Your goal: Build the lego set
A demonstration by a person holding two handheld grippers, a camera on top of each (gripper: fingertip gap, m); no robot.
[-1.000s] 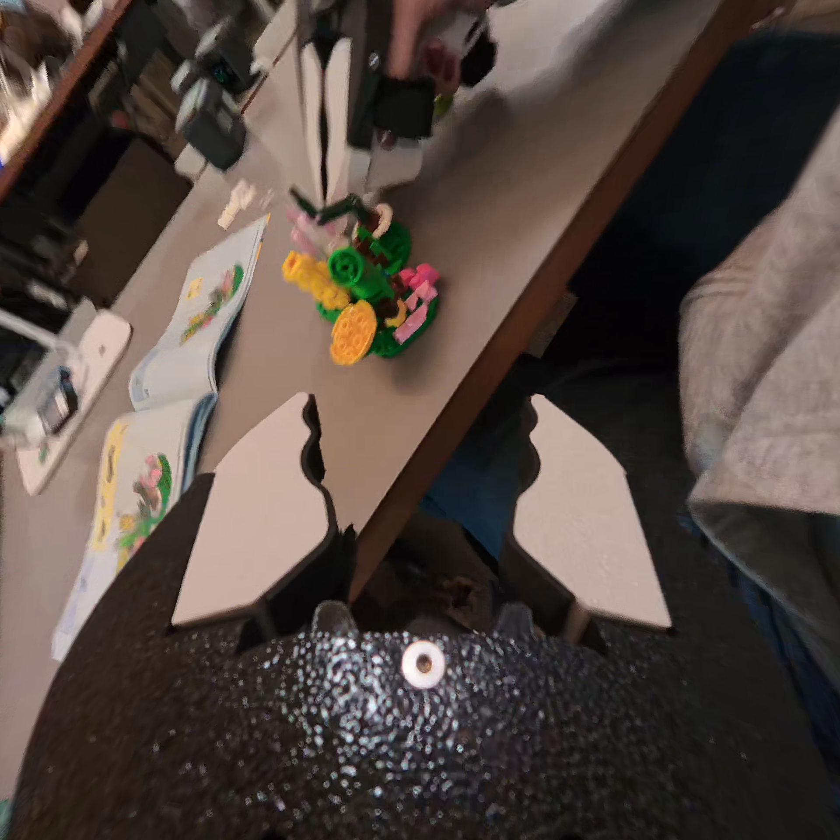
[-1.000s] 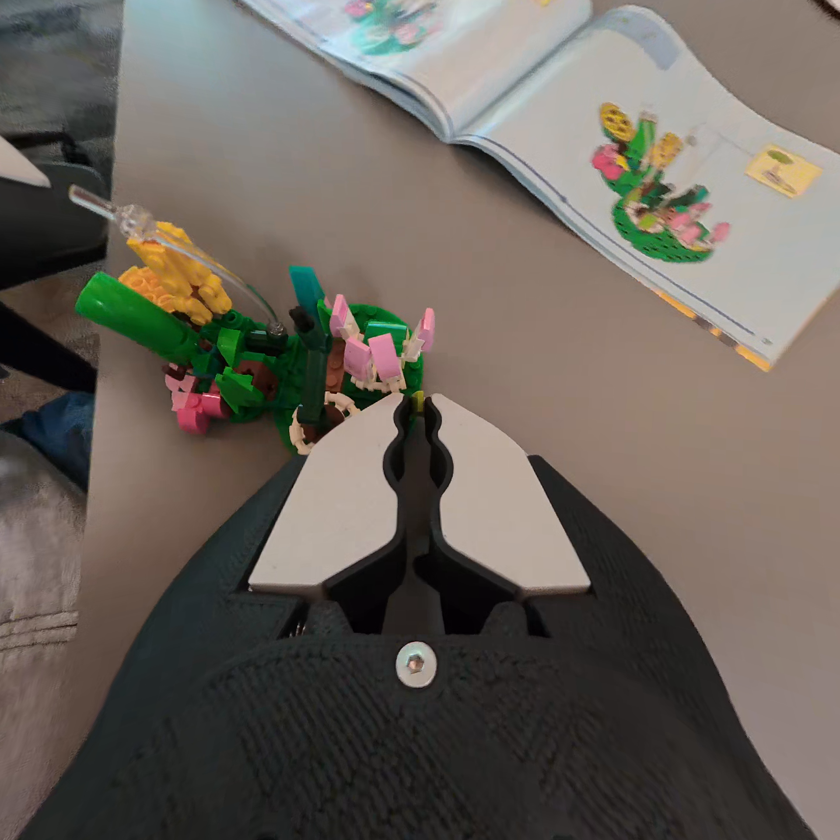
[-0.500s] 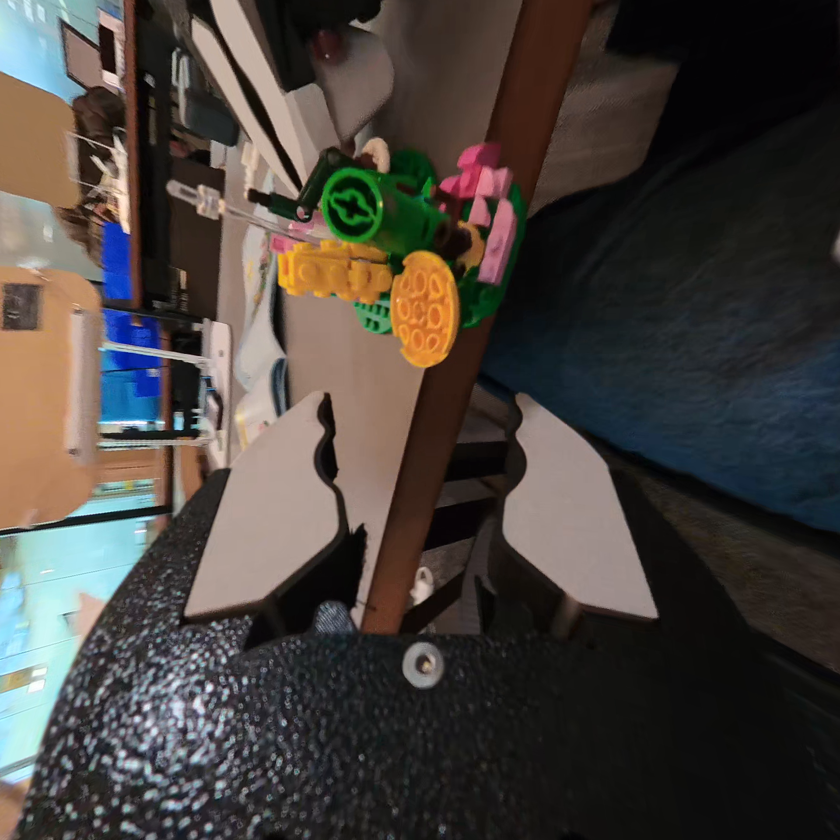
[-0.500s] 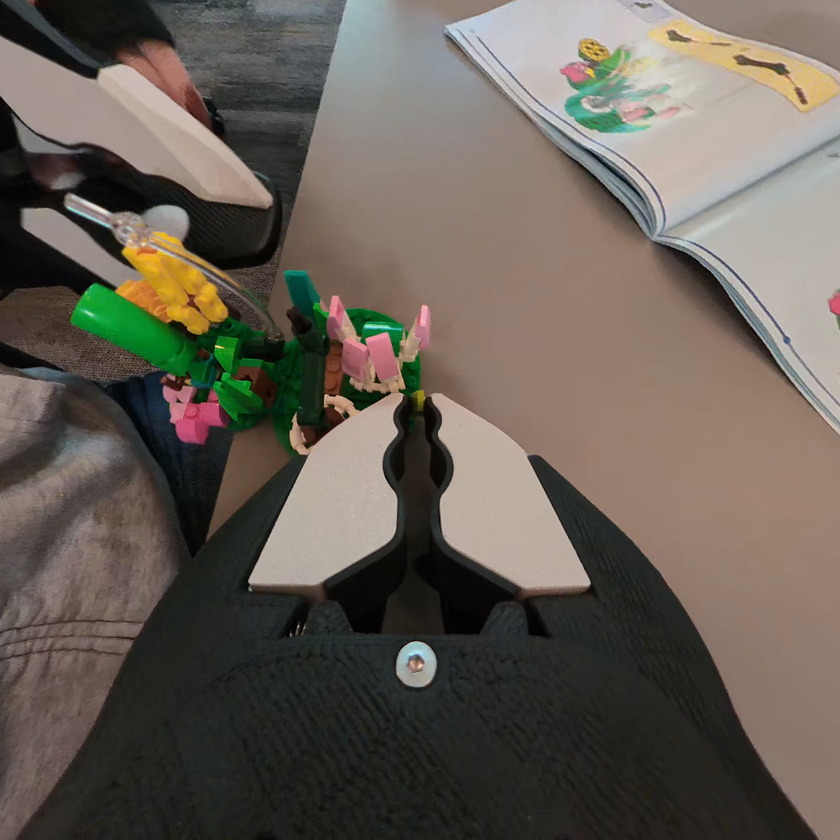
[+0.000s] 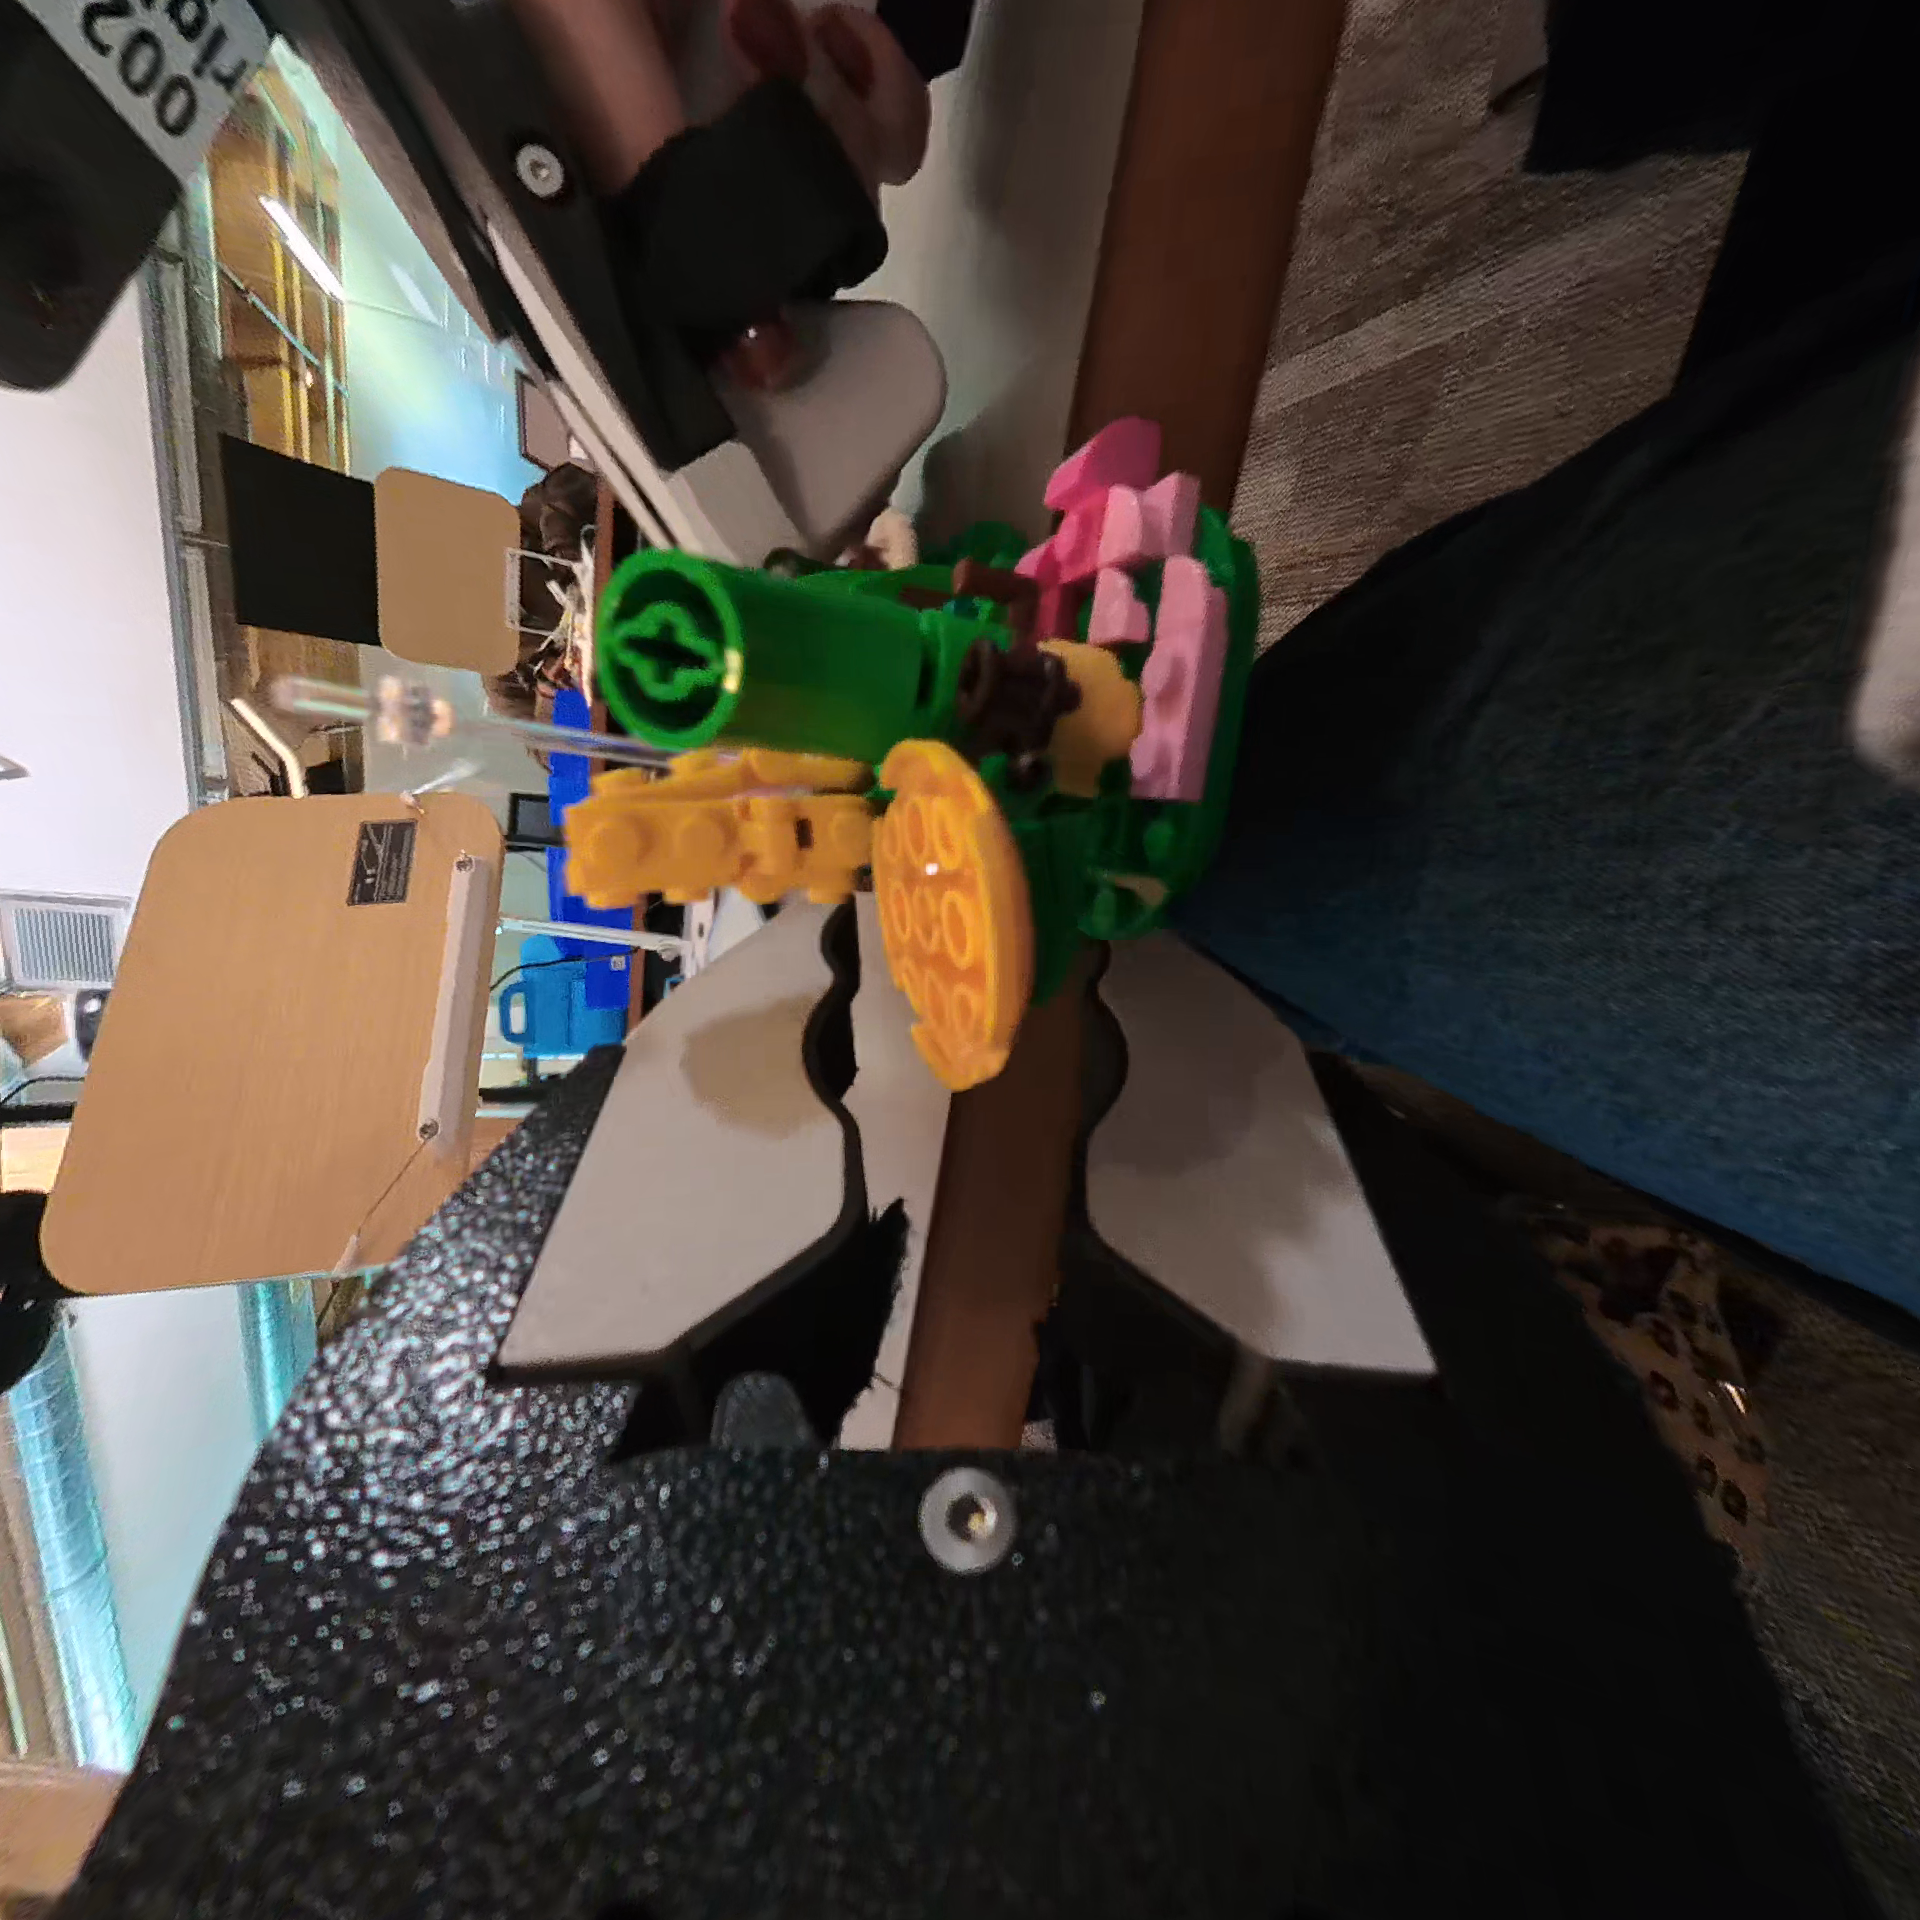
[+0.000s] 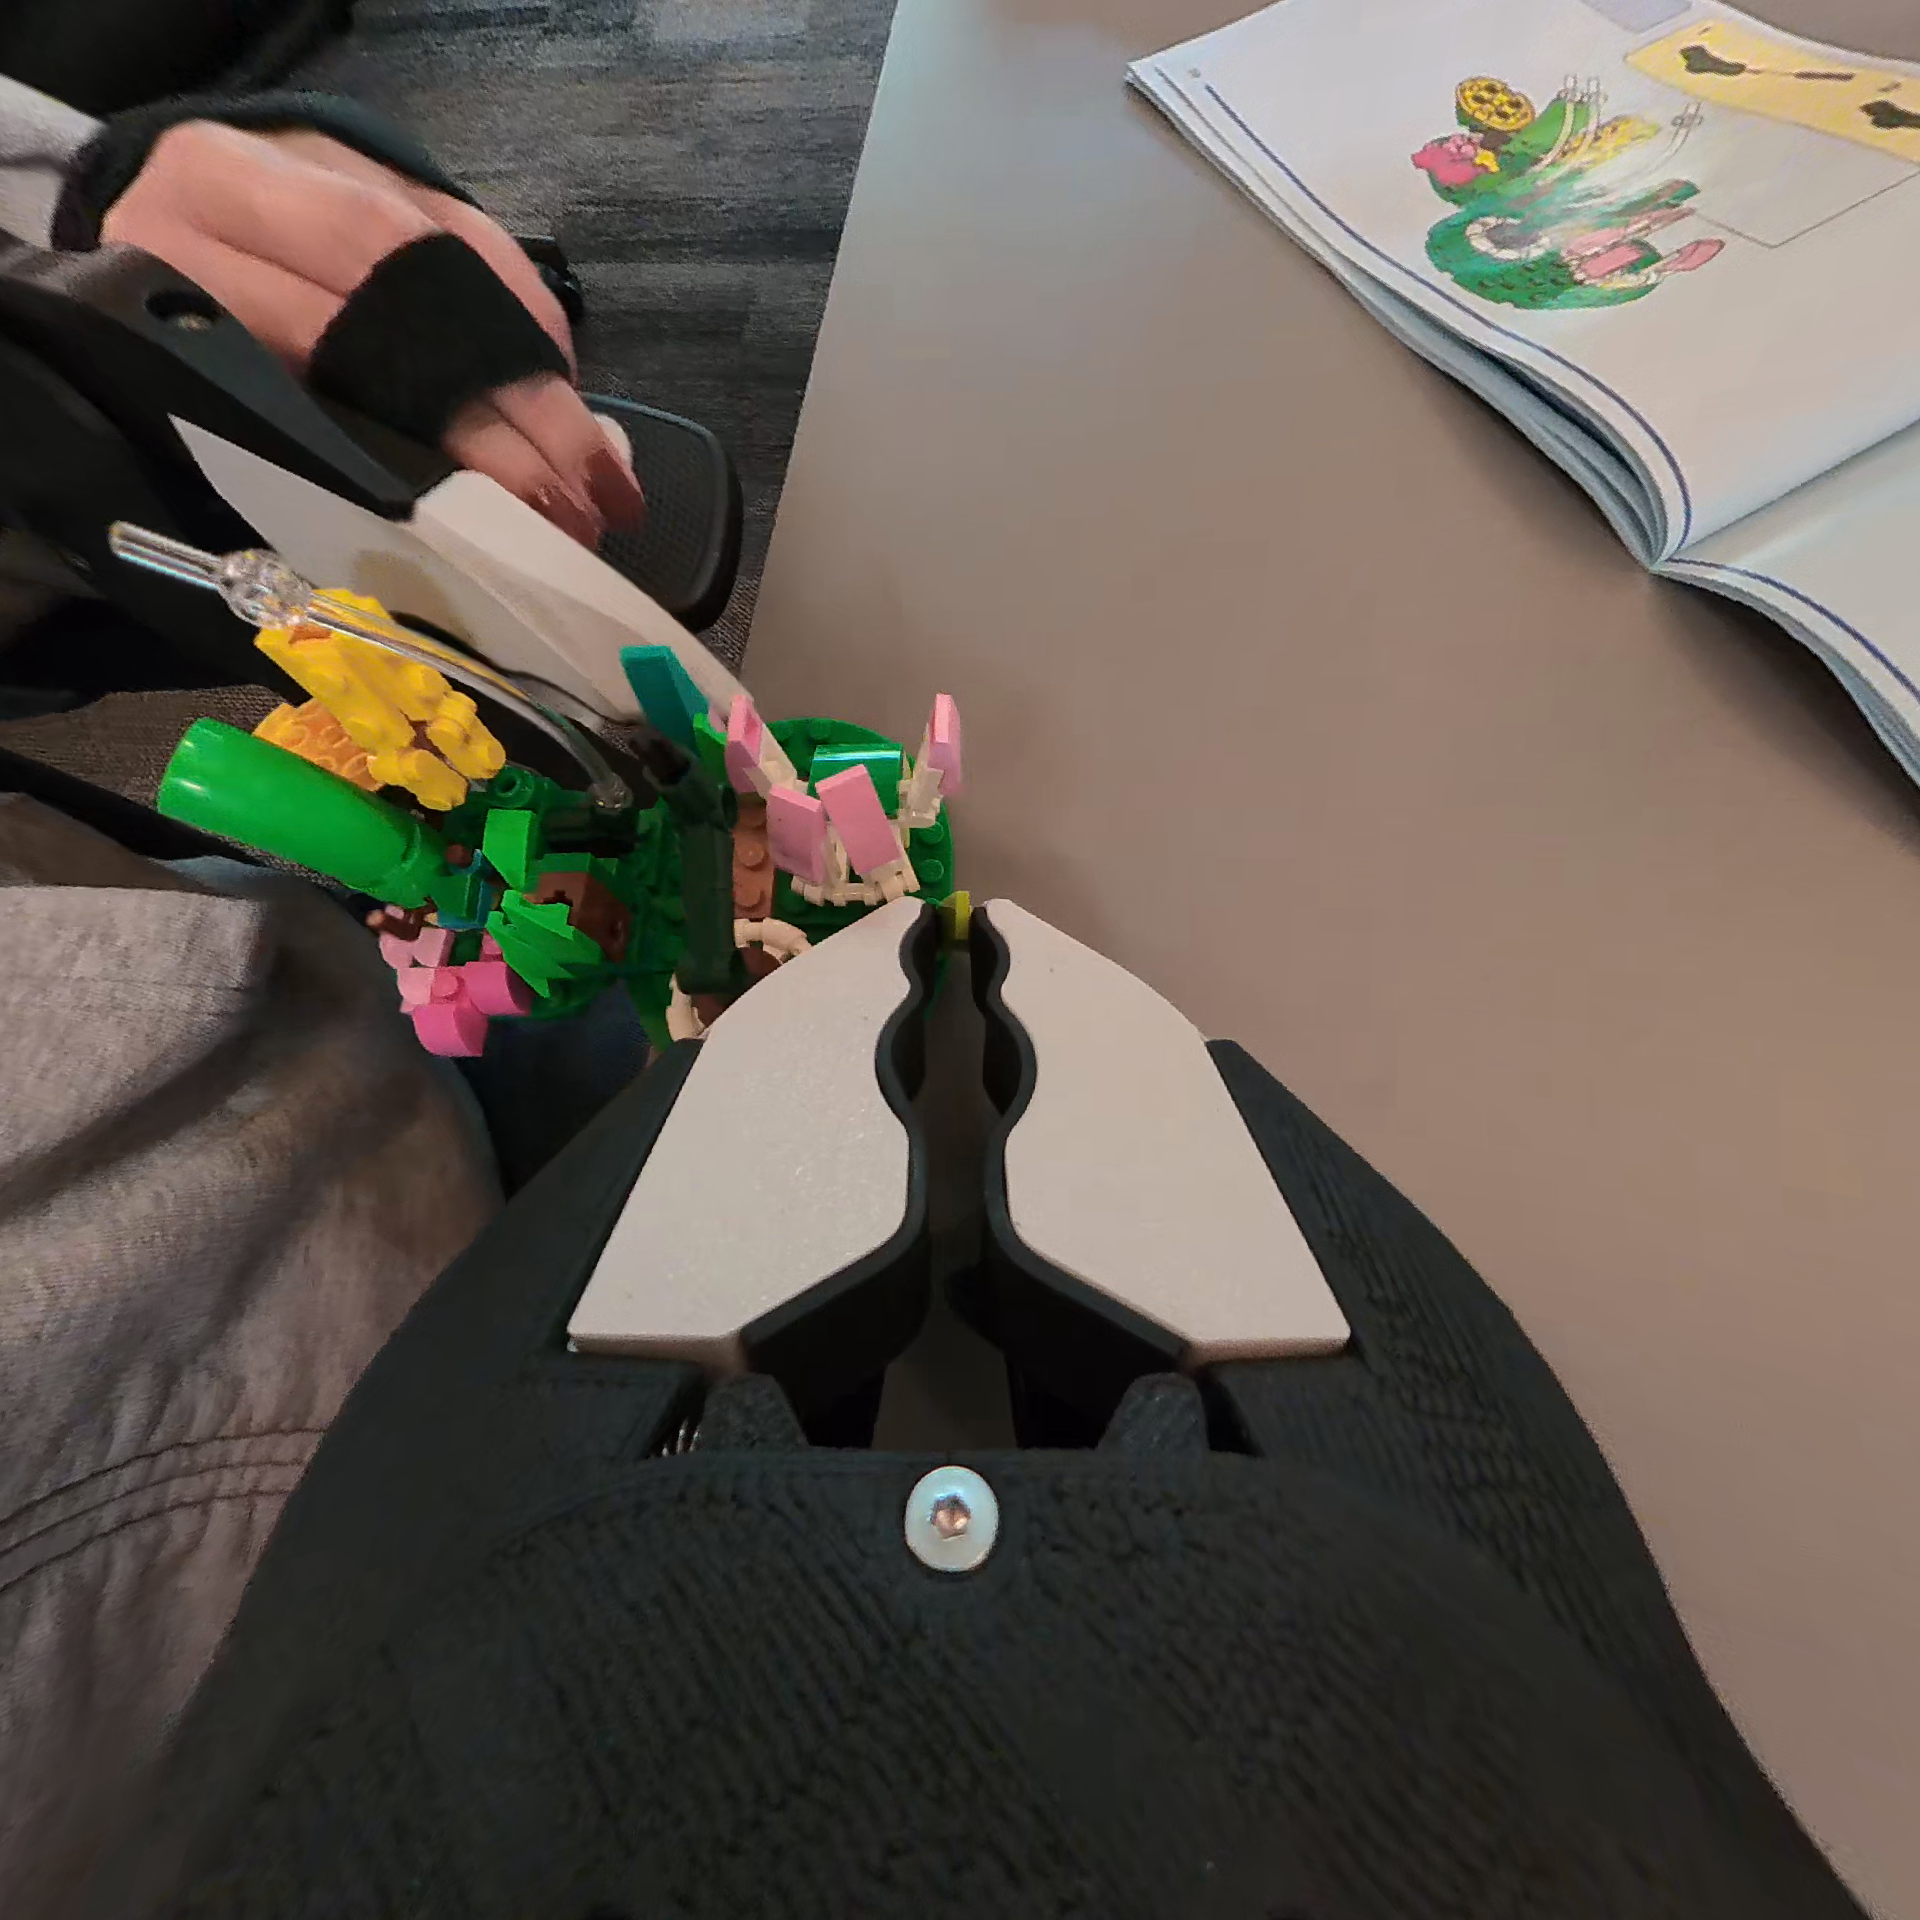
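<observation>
Gripping a small yellow-green piece at the rim of the lego flower model [image 6: 665, 862], the right gripper [image 6: 956, 920] has its fingers drawn nearly together, and the model sits at the table's [image 6: 1299, 831] near-left edge, partly overhanging it. At the far left of the right wrist view a person's hand [image 6: 343, 270] in a black fingerless glove holds the left gripper [image 5: 977, 977], whose one visible white finger [image 6: 488, 582] points in at the model's top and lies just beside its clear rod [image 6: 343, 623] and yellow pieces [image 6: 384, 707]. Whether it touches them I cannot tell. A green cylinder [image 6: 291, 810] sticks out leftward from the model; pink petals [image 6: 831, 821] stand on the round green base, pink bricks [image 6: 457, 1003] hang lower left. Far right on the table lies an open instruction booklet [image 6: 1610, 312].

From the left wrist view, the left gripper's fingers stand apart, one above the tabletop and one below its brown edge [image 5: 987, 1195], closed on nothing. The model's orange round plate [image 5: 951, 925] lies just ahead of them, at that edge.
</observation>
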